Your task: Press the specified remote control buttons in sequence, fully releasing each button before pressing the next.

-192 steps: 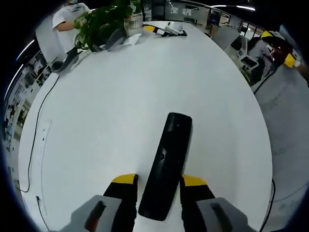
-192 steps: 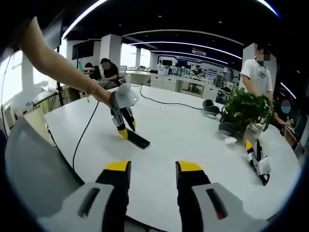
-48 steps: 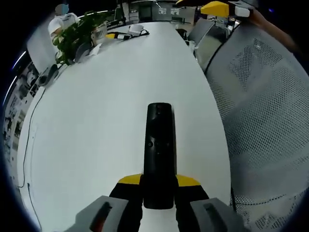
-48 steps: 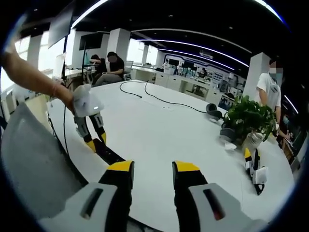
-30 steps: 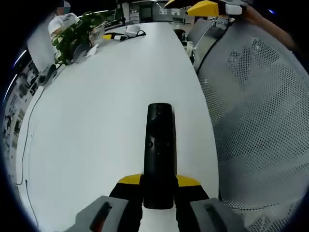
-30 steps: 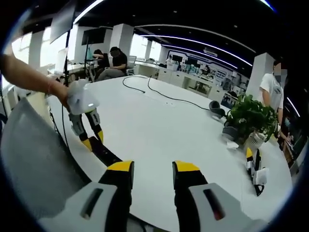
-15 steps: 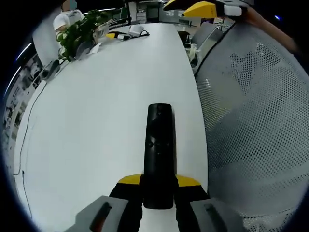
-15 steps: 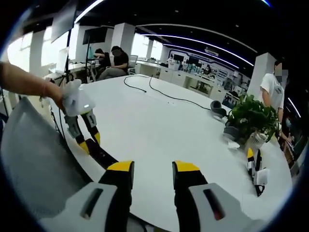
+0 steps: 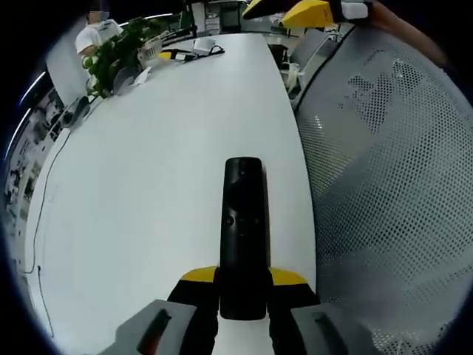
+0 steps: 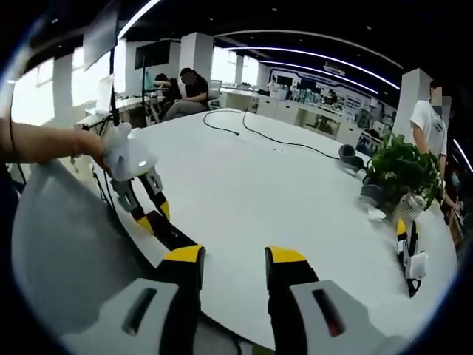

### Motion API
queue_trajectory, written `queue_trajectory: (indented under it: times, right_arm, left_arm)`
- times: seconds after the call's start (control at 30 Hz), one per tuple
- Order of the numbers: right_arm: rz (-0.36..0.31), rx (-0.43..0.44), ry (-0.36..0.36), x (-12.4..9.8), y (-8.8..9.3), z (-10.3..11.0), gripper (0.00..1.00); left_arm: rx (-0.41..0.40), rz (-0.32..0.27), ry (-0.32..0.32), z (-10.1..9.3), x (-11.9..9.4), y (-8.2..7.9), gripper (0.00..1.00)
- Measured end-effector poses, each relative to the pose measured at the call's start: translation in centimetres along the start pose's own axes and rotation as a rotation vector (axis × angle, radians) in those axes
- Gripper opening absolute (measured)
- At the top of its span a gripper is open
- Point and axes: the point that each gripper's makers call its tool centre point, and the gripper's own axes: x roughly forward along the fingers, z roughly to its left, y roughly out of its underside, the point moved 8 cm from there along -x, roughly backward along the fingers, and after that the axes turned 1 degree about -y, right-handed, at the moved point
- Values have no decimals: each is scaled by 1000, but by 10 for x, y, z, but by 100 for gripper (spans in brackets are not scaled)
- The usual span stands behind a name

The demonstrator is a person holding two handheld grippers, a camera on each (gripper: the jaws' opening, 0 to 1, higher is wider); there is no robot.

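Observation:
A long black remote (image 9: 242,222) points away from me over the white table (image 9: 148,163), its near end clamped between the yellow-tipped jaws of my left gripper (image 9: 242,276), which is shut on it. In the right gripper view a hand holds that left gripper (image 10: 151,214) near the table's edge, with the remote (image 10: 175,235) sticking out towards me. My right gripper (image 10: 235,257) hovers over the table's edge, open, with nothing between its jaws. Its yellow tip (image 9: 307,11) also enters the top of the left gripper view.
A grey mesh chair back (image 9: 384,192) stands close by the table's edge. A potted plant (image 10: 403,174), headphones (image 10: 351,155), a black cable (image 10: 273,140) and a spare yellow-tipped gripper (image 10: 409,255) lie far across the table. People sit and stand beyond.
Since the earliest frames my left gripper has shut on the remote and carried it towards the table's edge by the chair. Over the last second both views only drift slightly.

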Motion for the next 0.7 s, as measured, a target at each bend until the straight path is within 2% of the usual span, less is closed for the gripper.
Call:
queue_trajectory:
  times: [0.03, 0.1, 0.27, 0.47, 0.7]
  right_arm:
    - [21, 17, -47, 3, 0, 4, 33]
    - [42, 13, -90, 8, -1, 7, 33]
    - [160, -124, -169, 35, -3, 9, 31]
    - [207, -154, -231, 63, -2, 8, 29]
    - [263, -165, -283, 84, 3, 5, 22]
  left_arm:
    - [1, -3, 0, 0, 0, 0, 24]
    - [2, -9, -1, 0, 0, 1, 24]
    - [13, -23, 5, 1, 0, 2, 24]
    - [20, -17, 6, 1, 1, 1, 24]
    - [16, -24, 9, 1, 2, 1, 24]
